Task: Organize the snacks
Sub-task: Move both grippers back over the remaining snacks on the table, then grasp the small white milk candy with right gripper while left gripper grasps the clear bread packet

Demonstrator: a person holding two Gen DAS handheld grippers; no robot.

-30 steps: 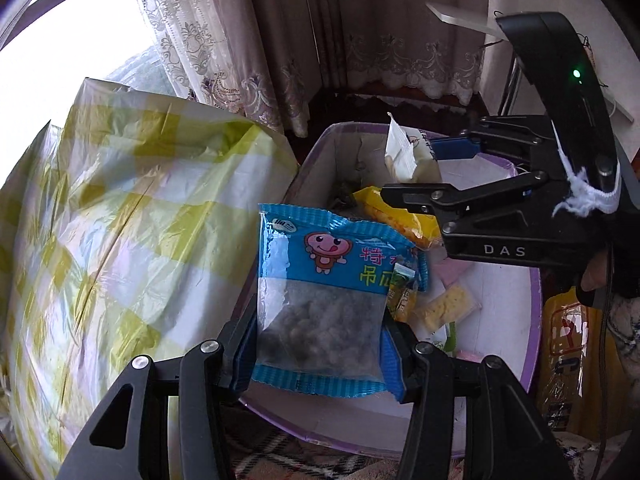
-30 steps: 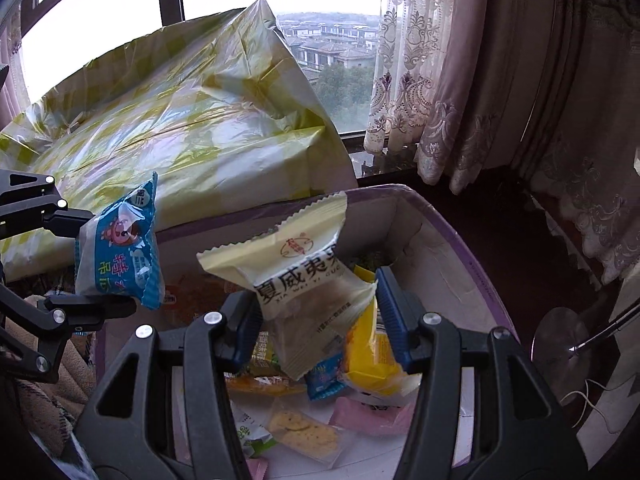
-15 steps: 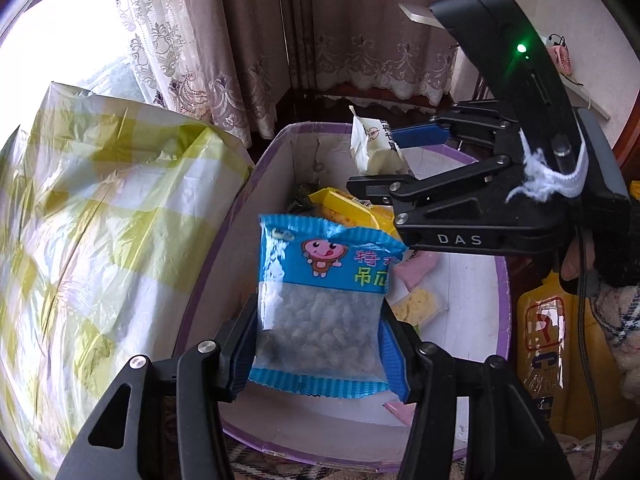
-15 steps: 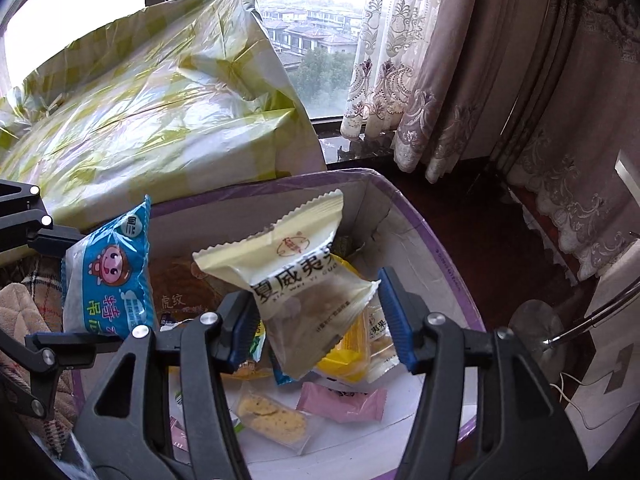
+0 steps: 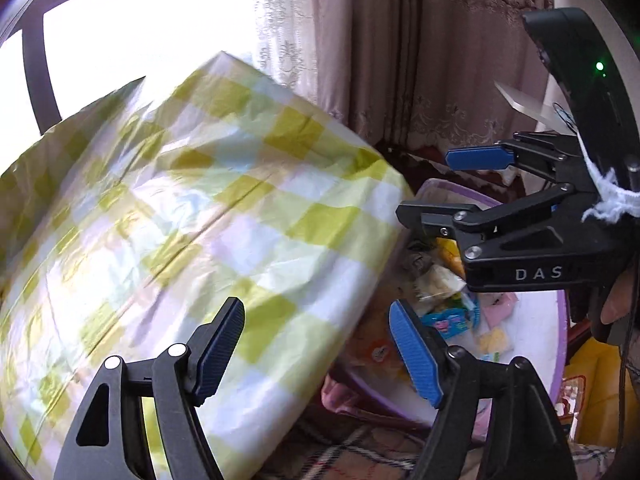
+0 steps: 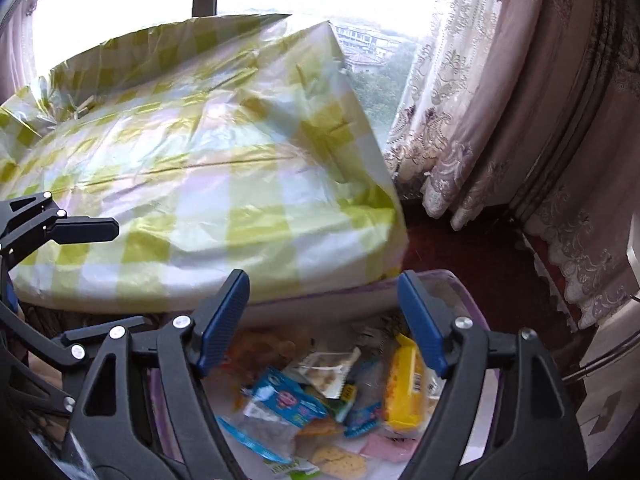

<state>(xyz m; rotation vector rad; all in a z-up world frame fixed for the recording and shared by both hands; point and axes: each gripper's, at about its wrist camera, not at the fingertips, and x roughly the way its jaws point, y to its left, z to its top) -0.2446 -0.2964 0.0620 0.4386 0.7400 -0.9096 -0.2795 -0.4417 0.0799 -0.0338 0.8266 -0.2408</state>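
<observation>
A purple-rimmed white box (image 6: pixel 468 292) holds several snack packets: a blue cartoon packet (image 6: pixel 280 404), a pale cracker packet (image 6: pixel 324 372) and a yellow packet (image 6: pixel 406 388). The box (image 5: pixel 560 344) and blue packet (image 5: pixel 450 320) also show in the left wrist view. My left gripper (image 5: pixel 316 352) is open and empty, beside the box's left edge. My right gripper (image 6: pixel 322 320) is open and empty above the box; it also shows in the left wrist view (image 5: pixel 432 184).
A large bundle wrapped in yellow-and-white checked plastic (image 6: pixel 208 184) lies against the box's far-left side, also in the left wrist view (image 5: pixel 180 240). Lace curtains (image 6: pixel 500 100) and a window are behind. A yellow bag (image 5: pixel 592 392) sits right of the box.
Both grippers have opened and let go of their packets: the blue packet and the cracker packet now lie in the box. Both grippers have lifted and swung toward the checked bundle.
</observation>
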